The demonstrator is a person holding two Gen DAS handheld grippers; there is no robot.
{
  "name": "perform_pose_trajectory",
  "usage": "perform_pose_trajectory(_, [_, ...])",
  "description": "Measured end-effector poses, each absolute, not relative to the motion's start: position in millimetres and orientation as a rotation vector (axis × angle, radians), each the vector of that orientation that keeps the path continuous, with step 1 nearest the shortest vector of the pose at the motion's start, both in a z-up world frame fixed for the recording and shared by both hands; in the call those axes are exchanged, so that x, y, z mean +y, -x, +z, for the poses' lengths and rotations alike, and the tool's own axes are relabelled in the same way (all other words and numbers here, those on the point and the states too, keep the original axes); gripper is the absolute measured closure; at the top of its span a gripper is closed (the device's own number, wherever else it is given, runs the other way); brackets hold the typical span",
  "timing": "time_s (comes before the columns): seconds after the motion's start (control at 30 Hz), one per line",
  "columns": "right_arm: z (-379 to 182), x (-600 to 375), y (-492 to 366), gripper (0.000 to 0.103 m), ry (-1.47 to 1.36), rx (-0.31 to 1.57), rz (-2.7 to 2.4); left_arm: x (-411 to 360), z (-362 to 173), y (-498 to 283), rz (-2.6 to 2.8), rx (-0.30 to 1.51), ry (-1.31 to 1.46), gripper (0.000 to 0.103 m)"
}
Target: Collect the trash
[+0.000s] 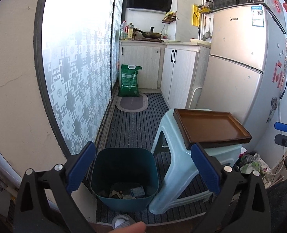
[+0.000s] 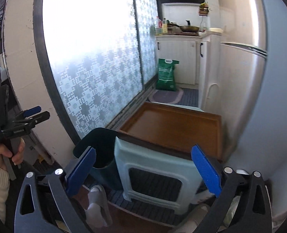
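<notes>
A dark teal bin [image 1: 124, 174] stands on the striped floor mat, and brown crumpled scraps [image 1: 117, 194] and a blue sponge [image 1: 137, 192] lie at its bottom. My left gripper [image 1: 143, 147] hovers above the bin, open, with nothing between its blue pads [image 1: 81, 167]. A pale green stool [image 1: 174, 174] beside the bin carries a bare brown tray [image 1: 211, 128]. In the right wrist view my right gripper [image 2: 143, 148] is open and empty over the stool [image 2: 153, 161] and tray [image 2: 174, 130]. The bin [image 2: 98, 147] shows at lower left. A hand holds the left gripper [image 2: 42, 112] at the left edge.
A patterned glass sliding door [image 1: 75, 77] runs along the left. The fridge [image 1: 236, 68] stands right of the stool, with bagged clutter [image 1: 252, 165] at its foot. A green sack [image 1: 129, 80] and an oval mat [image 1: 131, 103] lie by the far cabinets. A slippered foot [image 1: 121, 220] is at the bottom edge.
</notes>
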State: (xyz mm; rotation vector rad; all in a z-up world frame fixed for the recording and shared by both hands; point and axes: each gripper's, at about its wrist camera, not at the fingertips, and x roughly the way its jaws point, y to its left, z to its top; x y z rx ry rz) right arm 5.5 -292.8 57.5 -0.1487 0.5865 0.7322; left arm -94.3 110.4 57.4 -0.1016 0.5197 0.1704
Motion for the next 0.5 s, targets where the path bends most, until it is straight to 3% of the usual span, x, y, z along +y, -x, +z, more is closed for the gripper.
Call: perform_pose_trajectory(0.5, [57, -322, 11, 0.003, 0.163, 0.539, 0.744, 98, 52, 101, 0.178, 0.529, 0.076, 0.003])
